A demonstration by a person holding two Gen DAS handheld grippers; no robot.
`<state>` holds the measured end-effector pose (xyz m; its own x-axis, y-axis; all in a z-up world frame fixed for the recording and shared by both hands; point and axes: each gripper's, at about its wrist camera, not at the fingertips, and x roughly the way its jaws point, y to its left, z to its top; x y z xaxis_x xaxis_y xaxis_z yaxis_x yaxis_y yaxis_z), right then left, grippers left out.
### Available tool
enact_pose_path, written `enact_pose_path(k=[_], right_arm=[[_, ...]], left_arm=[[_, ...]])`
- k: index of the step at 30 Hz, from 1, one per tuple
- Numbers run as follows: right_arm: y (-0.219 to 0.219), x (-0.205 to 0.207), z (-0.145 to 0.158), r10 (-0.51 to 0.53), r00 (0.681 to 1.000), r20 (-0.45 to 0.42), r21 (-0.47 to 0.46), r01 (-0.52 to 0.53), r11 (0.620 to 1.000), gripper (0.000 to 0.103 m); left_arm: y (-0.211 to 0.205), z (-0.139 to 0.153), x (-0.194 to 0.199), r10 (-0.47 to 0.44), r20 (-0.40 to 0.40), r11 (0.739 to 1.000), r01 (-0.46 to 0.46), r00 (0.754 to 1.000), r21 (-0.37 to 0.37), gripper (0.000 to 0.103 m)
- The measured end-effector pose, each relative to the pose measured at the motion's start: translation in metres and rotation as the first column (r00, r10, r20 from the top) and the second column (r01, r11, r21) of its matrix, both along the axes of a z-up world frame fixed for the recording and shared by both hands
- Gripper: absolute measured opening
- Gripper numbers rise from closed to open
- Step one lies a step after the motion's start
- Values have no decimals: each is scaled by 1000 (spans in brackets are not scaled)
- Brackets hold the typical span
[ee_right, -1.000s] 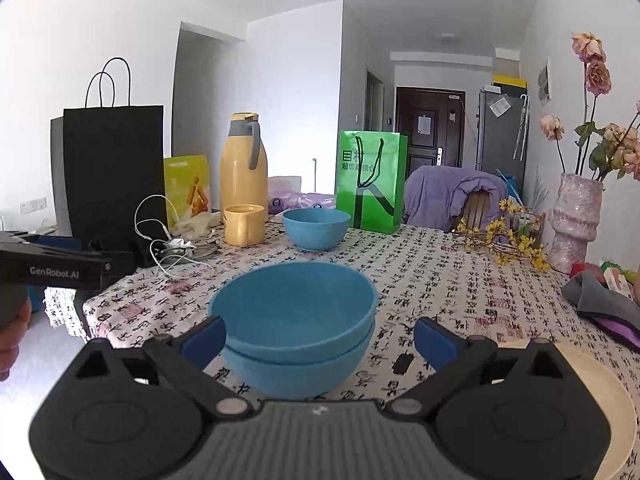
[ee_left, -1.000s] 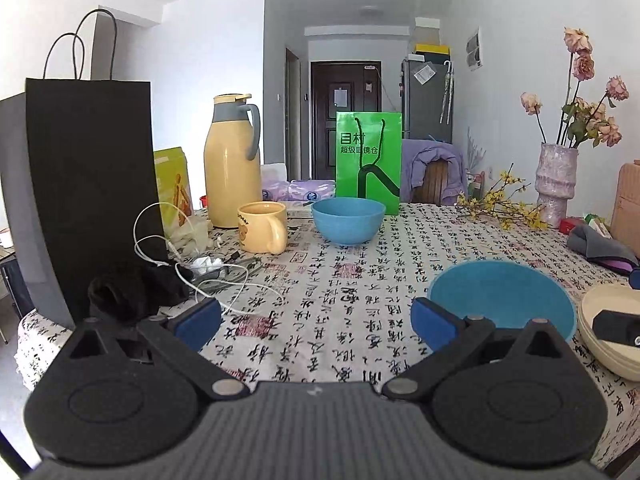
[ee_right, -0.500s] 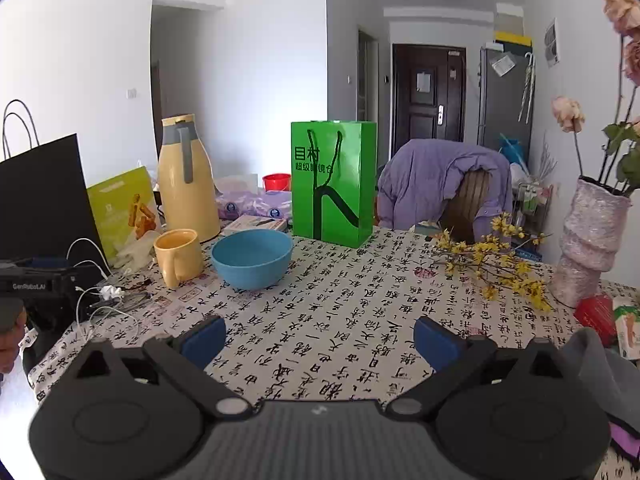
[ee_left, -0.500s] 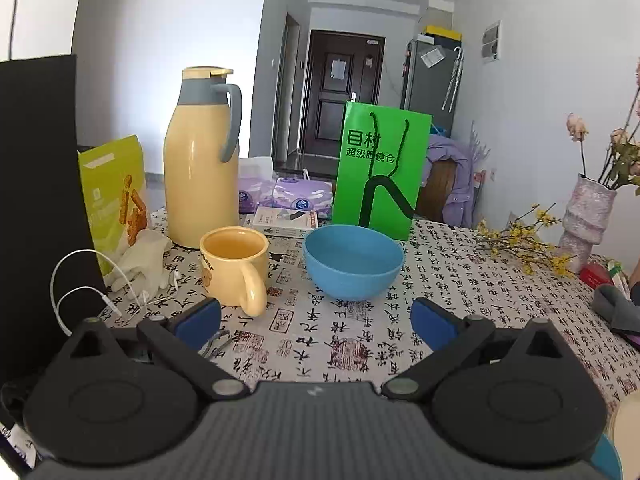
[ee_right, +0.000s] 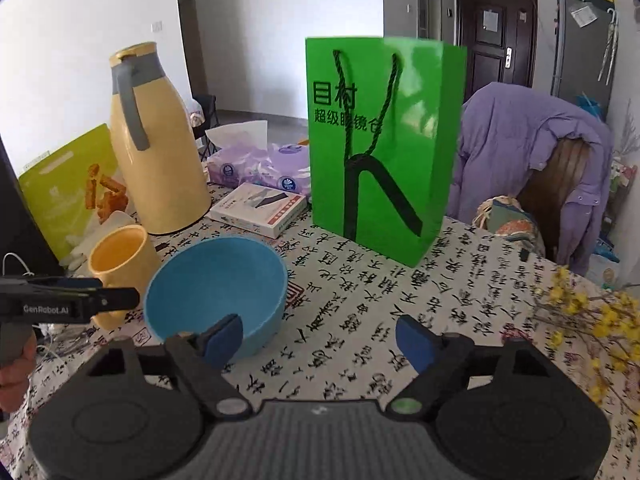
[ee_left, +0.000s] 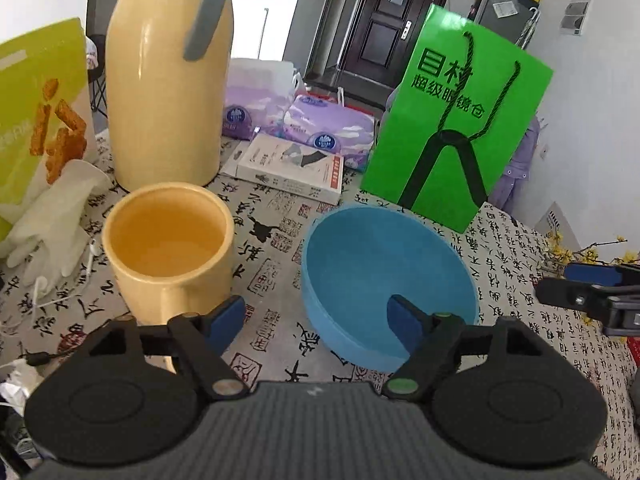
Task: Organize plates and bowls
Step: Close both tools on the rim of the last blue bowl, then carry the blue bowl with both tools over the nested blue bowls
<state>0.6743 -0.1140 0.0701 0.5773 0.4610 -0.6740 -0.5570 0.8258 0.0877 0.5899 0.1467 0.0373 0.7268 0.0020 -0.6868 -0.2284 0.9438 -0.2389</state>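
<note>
A blue bowl stands upright on the patterned tablecloth, in front of a green paper bag. My left gripper is open and empty, with its right fingertip over the bowl's near rim and its left fingertip outside it, by a yellow mug. In the right wrist view the same bowl sits at the lower left. My right gripper is open and empty, with its left fingertip at the bowl's near right side. The left gripper shows there at the far left.
A yellow mug stands just left of the bowl, a tall yellow thermos behind it. A green paper bag, a white box, tissue packs and a snack bag crowd the back. Yellow flowers lie at right.
Both grippers have moved forward across the table to the single blue bowl. The stacked blue bowls and the cream plate have dropped out of view. Both stay open.
</note>
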Motion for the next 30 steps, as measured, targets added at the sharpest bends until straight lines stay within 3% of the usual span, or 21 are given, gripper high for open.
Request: enact_pose_path(k=[3, 5, 11, 13, 15, 21, 30], right_arm=[[28, 33, -26, -21, 998, -63, 0, 21, 1000, 73], [47, 43, -40, -15, 996, -93, -3, 15, 1000, 68], [65, 54, -64, -13, 988, -155, 16, 16, 1000, 35], [66, 53, -66, -12, 985, -172, 32, 17, 999, 17], [67, 52, -66, -8, 980, -197, 47, 17, 999, 9], [52, 39, -53, -57, 982, -183, 38, 65, 997, 8], [-25, -18, -1, -169, 978, -125, 0, 170, 985, 8]], left_arm=[[-5, -13, 19, -5, -32, 999, 6, 999, 33, 71], [-8, -20, 28, -6, -49, 999, 9, 999, 54, 59], [-7, -28, 43, -8, -93, 998, 13, 996, 57, 22], [-6, -29, 43, -8, -91, 999, 10, 996, 30, 18], [-10, -27, 42, 6, -94, 999, -2, 996, 41, 16], [-28, -15, 36, -40, -99, 999, 43, 994, 32, 15], [-100, 30, -4, -188, -43, 981, 190, 981, 30, 15]])
